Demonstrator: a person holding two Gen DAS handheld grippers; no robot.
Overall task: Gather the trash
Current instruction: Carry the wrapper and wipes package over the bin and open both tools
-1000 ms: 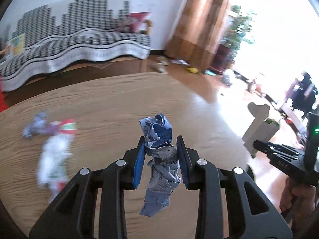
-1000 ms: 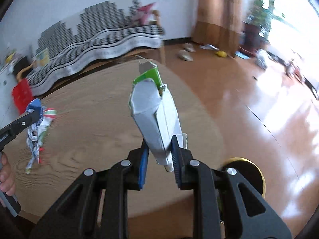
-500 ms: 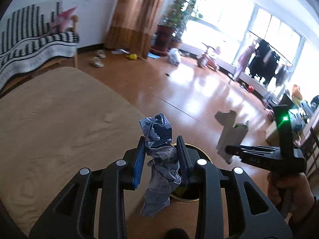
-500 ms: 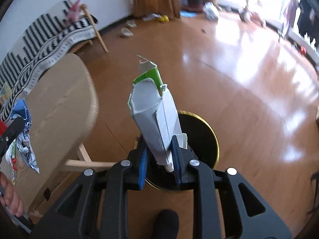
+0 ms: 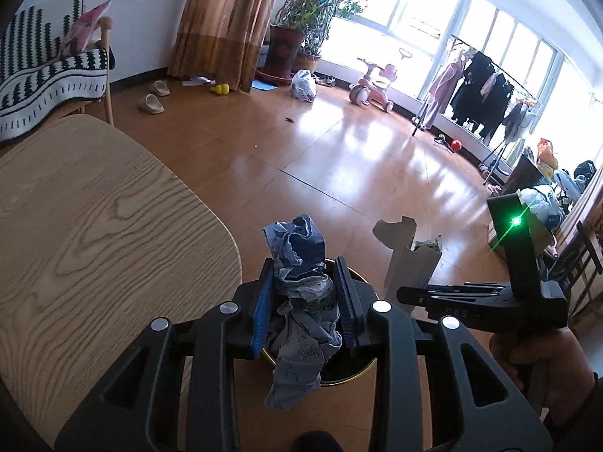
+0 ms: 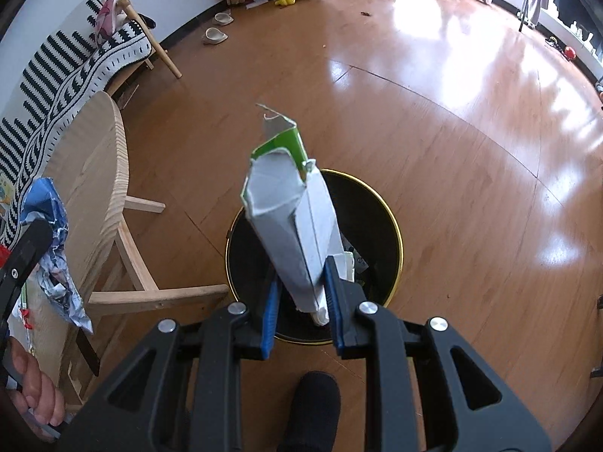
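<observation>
My left gripper (image 5: 304, 301) is shut on a crumpled blue-and-grey wrapper (image 5: 301, 301), held over a black trash bin with a gold rim (image 5: 350, 371) on the floor. My right gripper (image 6: 301, 297) is shut on a flattened white-and-green carton (image 6: 292, 222), held above the same bin (image 6: 380, 203). The carton (image 5: 409, 260) and right gripper also show in the left wrist view, to the right. The wrapper (image 6: 52, 248) shows at the left edge of the right wrist view.
A wooden table (image 5: 94, 233) lies to the left of the bin, its legs (image 6: 150, 293) close to the bin. A striped sofa (image 5: 45, 75), slippers (image 5: 150, 103), a potted plant (image 5: 297, 30), a toy tricycle (image 5: 371, 84) and a clothes rack (image 5: 478, 86) stand farther off.
Both grippers have swung right, off the table and over the bin, still holding the wrapper and the carton. The trash left on the table has gone out of view.
</observation>
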